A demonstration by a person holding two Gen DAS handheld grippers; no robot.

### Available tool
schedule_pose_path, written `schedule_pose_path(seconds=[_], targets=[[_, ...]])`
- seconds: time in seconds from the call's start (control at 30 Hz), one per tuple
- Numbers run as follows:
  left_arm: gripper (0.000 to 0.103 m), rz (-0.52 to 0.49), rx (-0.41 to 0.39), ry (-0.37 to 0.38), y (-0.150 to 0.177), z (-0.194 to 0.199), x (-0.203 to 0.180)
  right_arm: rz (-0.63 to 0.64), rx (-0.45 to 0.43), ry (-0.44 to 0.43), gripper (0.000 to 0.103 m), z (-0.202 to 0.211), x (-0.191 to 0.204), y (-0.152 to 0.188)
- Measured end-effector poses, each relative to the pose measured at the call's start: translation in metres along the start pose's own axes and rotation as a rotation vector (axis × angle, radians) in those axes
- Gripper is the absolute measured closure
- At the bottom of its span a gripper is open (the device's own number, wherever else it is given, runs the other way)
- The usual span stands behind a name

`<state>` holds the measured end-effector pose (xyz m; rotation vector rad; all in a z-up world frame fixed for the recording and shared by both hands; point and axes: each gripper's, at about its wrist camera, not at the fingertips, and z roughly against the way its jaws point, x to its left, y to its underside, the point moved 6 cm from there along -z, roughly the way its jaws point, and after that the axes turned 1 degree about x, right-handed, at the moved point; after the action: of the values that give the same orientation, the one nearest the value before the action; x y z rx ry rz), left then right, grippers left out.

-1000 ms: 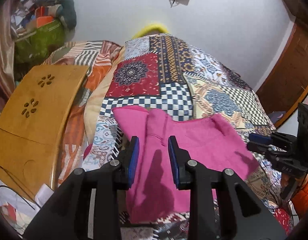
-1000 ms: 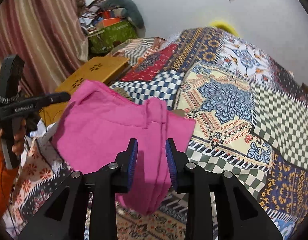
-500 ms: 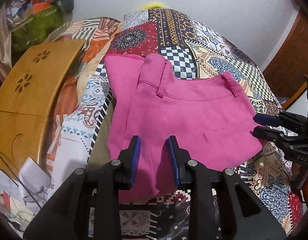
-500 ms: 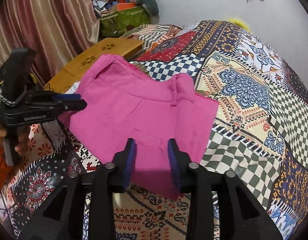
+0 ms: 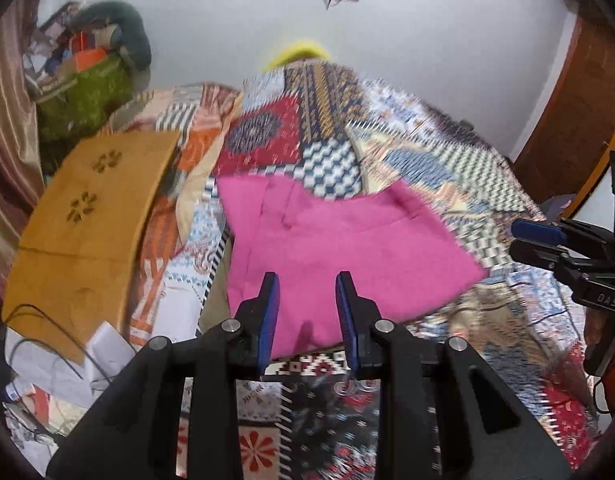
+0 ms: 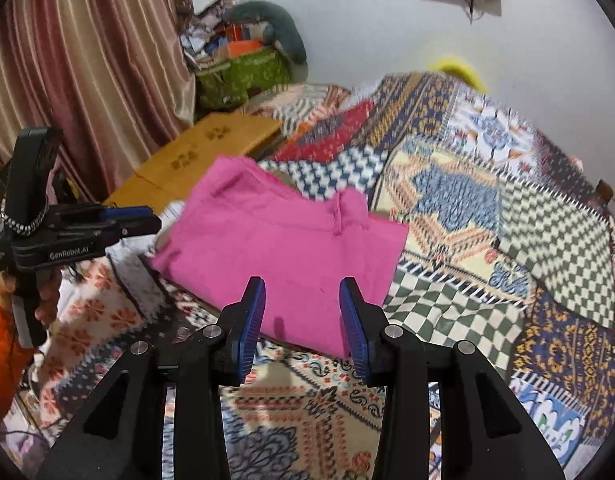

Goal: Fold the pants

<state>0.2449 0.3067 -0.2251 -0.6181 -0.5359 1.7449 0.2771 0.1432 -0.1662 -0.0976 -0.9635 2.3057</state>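
Observation:
The pink pants [image 5: 347, 248] lie folded flat on the patchwork bedspread [image 5: 447, 184]. My left gripper [image 5: 307, 280] hovers over their near edge, blue pads apart, with nothing gripped between them. In the right wrist view the pants [image 6: 283, 240] spread out ahead of my right gripper [image 6: 303, 284], which is open too and stands clear of the cloth. The right gripper [image 5: 535, 236] also shows at the right edge of the left wrist view, beside the pants. At the pants' left corner in the right wrist view is the left gripper [image 6: 135, 220], held by a hand in an orange sleeve.
A wooden lap table [image 5: 87, 216] lies left of the pants on the bed. Papers and a black cable [image 5: 59, 352] sit below it. A green bag with clutter [image 6: 243, 76] and a striped curtain [image 6: 87, 60] stand at the back left. A wooden door [image 5: 567, 112] is at the right.
A second ago the pants' near part was bunched up close between both pairs of fingers; now they lie flat, and both grippers have drawn back and risen off them.

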Motion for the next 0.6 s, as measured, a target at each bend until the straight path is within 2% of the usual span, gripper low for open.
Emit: schedule_pose_path(seconds=[0.3,0.6], targets=[[0.074,-0.074,-0.173,-0.011,-0.011,0.105,-0.051,0.024,-0.135,-0.019,0.068,0.074,0.028,-0.013],[0.074,-0.101,-0.351,-0.009,-0.004,0.205,-0.097,0.093,-0.317,-0.002,0.068,0.169,0.065,-0.015]])
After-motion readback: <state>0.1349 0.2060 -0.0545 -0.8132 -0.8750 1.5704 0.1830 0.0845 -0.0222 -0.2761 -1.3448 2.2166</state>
